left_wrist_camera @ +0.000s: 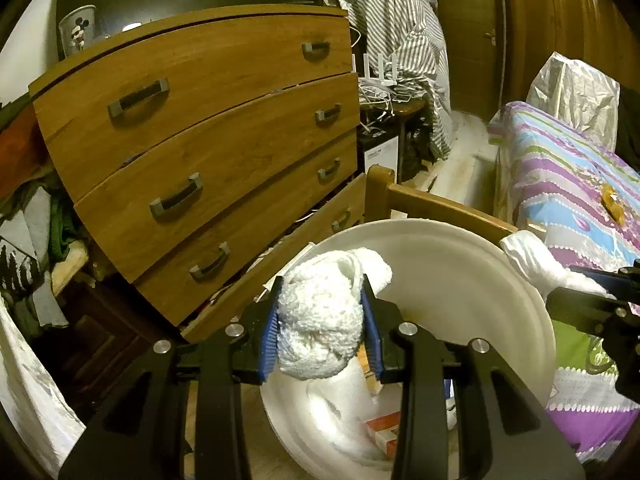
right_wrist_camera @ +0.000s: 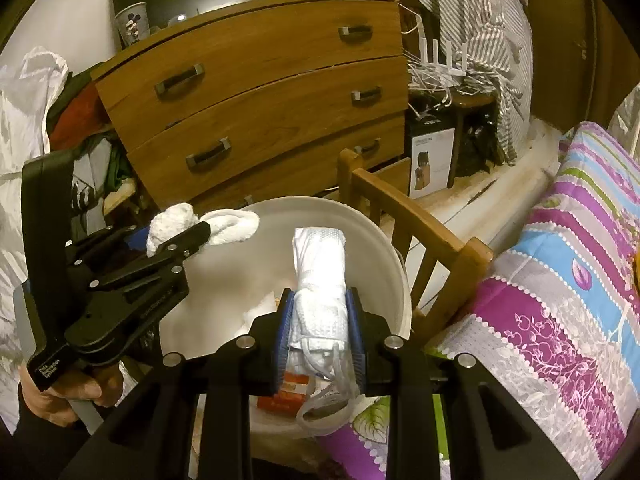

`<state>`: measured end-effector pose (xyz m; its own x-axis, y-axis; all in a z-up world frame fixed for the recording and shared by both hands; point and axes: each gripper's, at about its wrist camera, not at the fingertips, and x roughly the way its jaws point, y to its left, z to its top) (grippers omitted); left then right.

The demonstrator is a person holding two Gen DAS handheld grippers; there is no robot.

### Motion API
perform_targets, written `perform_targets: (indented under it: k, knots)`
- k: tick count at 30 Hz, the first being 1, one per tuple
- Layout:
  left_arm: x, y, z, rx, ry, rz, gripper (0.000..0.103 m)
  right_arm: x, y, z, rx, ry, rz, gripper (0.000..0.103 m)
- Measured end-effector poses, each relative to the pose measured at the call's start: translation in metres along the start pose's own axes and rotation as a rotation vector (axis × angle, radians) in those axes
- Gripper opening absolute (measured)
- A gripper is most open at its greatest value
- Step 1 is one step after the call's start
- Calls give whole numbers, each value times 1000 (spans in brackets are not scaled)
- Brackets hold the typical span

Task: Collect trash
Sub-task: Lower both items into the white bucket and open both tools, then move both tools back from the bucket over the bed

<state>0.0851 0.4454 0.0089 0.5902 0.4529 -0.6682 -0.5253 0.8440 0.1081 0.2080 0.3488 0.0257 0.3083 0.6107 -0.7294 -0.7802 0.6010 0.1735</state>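
Observation:
My left gripper [left_wrist_camera: 322,320] is shut on a crumpled white paper towel [left_wrist_camera: 320,312] and holds it over the white trash bucket [left_wrist_camera: 500,272]. It also shows in the right wrist view [right_wrist_camera: 176,236], above the bucket's left rim. My right gripper [right_wrist_camera: 320,332] is shut on a folded white face mask [right_wrist_camera: 320,280] with loose ear loops, held over the bucket [right_wrist_camera: 384,248]. In the left wrist view the right gripper [left_wrist_camera: 588,284] comes in from the right with the mask [left_wrist_camera: 532,256] at the bucket's rim. Paper and an orange box [right_wrist_camera: 284,392] lie inside the bucket.
A wooden chest of drawers [left_wrist_camera: 208,128] stands behind the bucket. A wooden chair [right_wrist_camera: 420,224] stands to its right. A bed with a striped floral cover [right_wrist_camera: 560,280] fills the right side. Piled clothes [left_wrist_camera: 40,220] lie at left. A small orange scrap [left_wrist_camera: 612,204] lies on the bed.

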Motion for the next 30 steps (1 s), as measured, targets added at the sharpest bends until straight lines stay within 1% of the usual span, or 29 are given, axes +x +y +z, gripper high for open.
perform_targets:
  k: [4,6,7,8,20,24,28,30]
  knots:
    - [5,-1,1,-7,5,-9,36,3,0,2,-15,0,0,29]
    - [9,-2,1,-11,19,-5,47,2,1,2,-20,-4,-19,41]
    - [10,-3,0,-14,19,-2,57,1,1,2,-18,-11,-20,43]
    - [11,-3,0,-16,17,-5,59,1,-1,1,-16,-11,-22,44]
    - [12,-5,-5,-13,22,-5,59,-1,-11,-7,1,-9,-42,44]
    - [7,-10,-5,-3,14,-2,59,-8,-14,-13,4,-28,-53,44]
    - [-4,-20,-3,-6,-8,-3,69,-23,-21,-23,16,-71,-74,44]
    - [-12,-30,-3,-4,-22,-26,70,-34,-26,-29,20,-112,-99,44]
